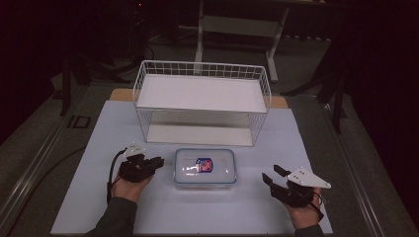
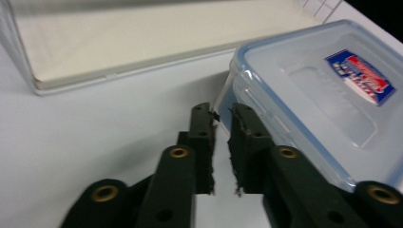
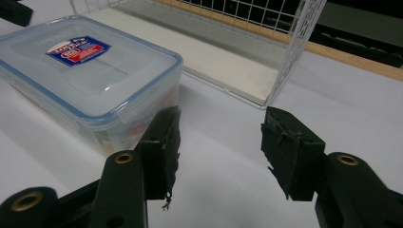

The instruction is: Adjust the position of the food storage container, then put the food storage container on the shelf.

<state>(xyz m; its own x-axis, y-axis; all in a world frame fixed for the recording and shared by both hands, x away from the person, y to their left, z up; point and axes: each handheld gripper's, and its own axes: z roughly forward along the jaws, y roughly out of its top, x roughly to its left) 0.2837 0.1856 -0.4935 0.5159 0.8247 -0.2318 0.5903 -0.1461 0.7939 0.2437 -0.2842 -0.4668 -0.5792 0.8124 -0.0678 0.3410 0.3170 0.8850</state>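
The box (image 1: 205,169) sits mid-table before the wire rack (image 1: 201,101), long axis running left-right between our 2 grippers. Our left gripper (image 2: 221,123), jaws narrowly apart and empty, is nearer its short end; our right gripper (image 3: 221,137) gapes wider, empty.

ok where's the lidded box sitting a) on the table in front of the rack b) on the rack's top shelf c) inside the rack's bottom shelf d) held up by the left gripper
a: the box rests on the table, in front of the rack, between both grippers.
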